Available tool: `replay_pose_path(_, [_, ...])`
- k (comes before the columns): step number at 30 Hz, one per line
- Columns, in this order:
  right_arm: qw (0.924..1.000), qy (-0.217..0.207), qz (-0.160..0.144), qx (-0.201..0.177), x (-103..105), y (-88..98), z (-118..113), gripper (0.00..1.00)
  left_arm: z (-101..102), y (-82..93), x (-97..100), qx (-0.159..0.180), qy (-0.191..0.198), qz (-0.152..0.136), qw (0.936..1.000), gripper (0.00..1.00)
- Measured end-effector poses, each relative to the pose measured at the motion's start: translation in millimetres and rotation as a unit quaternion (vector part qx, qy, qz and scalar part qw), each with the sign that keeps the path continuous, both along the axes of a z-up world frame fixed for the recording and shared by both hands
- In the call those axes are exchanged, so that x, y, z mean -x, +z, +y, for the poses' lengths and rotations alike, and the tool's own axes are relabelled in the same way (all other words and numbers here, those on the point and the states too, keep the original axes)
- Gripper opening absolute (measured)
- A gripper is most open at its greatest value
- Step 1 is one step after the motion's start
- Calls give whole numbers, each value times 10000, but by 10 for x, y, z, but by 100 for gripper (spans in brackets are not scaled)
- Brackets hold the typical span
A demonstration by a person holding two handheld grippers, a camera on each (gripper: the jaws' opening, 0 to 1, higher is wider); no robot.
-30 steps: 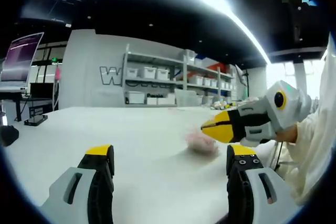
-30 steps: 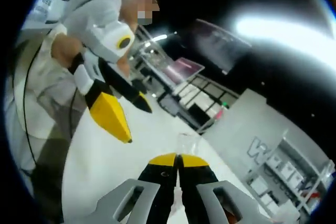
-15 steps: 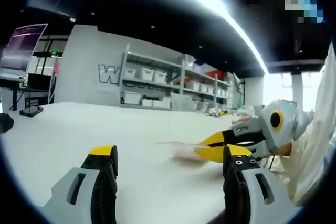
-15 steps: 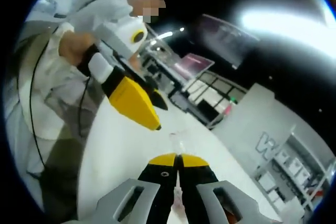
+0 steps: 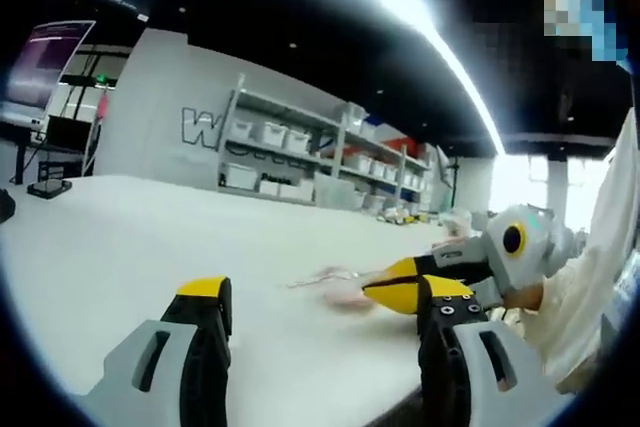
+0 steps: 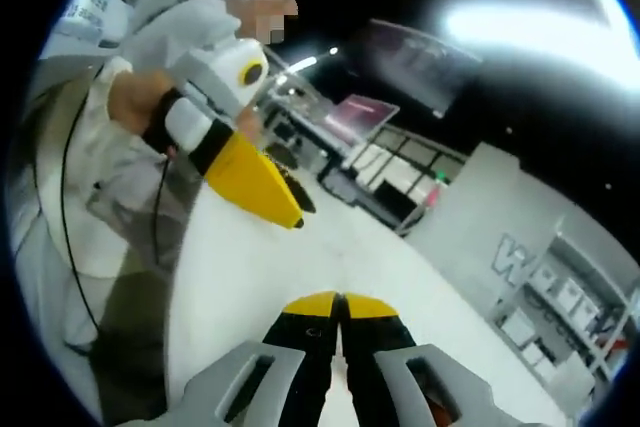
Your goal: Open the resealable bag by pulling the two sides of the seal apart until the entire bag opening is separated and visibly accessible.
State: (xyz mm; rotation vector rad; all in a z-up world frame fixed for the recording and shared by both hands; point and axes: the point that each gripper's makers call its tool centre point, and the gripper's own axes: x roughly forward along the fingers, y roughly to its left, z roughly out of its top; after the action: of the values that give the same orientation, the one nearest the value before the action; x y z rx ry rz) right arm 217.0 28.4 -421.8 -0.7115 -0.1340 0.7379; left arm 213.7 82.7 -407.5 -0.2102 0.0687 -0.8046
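— On the broad white surface [image 5: 150, 237], what do you make out, starting left of the bag?
— The left hand-held gripper [image 5: 320, 292] hangs with its yellow-tipped jaws spread wide, holding nothing. Right of its midline lies the thin clear resealable plastic bag with pinkish contents [image 5: 335, 285], flat on the surface, and the right hand-held gripper [image 5: 388, 287] has its jaws pressed together at the bag's right edge, apparently pinching it.
— How far along?
— Early, I'd judge: one side seems gripped, the other untaken, seal unparted.
— And the right gripper view?
— Shut jaws close up; whether plastic sits between them I cannot tell. Beyond them, the left hand-held gripper and the person's white sleeve [image 6: 75, 162].
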Motion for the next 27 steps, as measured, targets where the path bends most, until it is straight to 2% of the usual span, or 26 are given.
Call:
replay_pose_path(3, [10000,8,31,-49,14,-7,2,0,-9,-14,45,132,-120,168,9997,61])
replay_pose_path(6, [9999,2,71,-139,19,-6,6,0,-40,37,82,492,-281,385,9977,55])
replay_pose_path(9, [9998,12,62,-207,37,11,11,0,-43,51,76,638,-364,491,9961,47])
replay_pose_path(15, [9996,-23,110,-251,80,-6,-3,0,-95,-77,83,669,-568,899,9921,41])
replay_pose_path(20, [9994,-45,149,-315,103,-14,-12,0,-123,-147,91,569,-653,1033,9909,36])
replay_pose_path(24, [9992,-78,154,-365,113,-11,-21,0,-131,-138,111,815,-785,1270,9854,32])
replay_pose_path(27, [9990,-76,156,-404,137,-12,-14,0,-152,-136,135,1176,-891,1639,9754,28])
